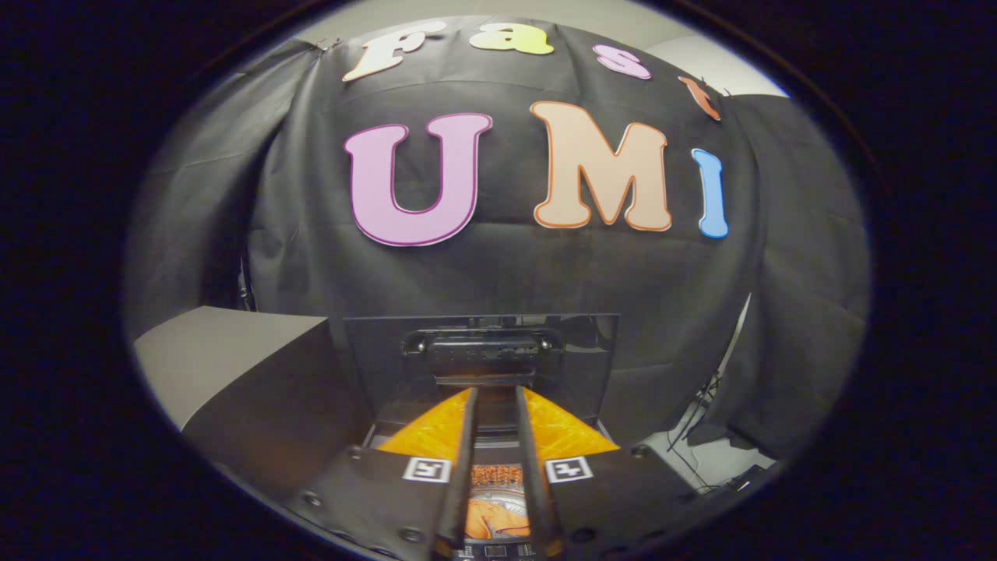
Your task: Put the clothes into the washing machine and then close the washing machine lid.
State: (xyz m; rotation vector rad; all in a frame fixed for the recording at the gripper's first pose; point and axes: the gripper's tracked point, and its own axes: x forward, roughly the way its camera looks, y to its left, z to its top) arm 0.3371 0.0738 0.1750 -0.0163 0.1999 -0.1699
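Orange cloth [496, 518], apparently the clothes, shows low in the frame through the thin gap between the tool's [498, 436] two fingers, which stand narrow, almost together; whether they pinch anything I cannot tell. It seems to lie down inside the washing machine [498, 499], directly under the fingers, though the drum is mostly hidden. Just beyond the fingertips, at lower centre, stands the raised lid [483, 354], dark, glossy and upright, with a handle-like fitting across it. A pale surface [210, 351] lies to the lower left. Judging by this, loading looks done and closing is in hand; next, the tool should reach the lid's top edge and swing it down toward the opening.
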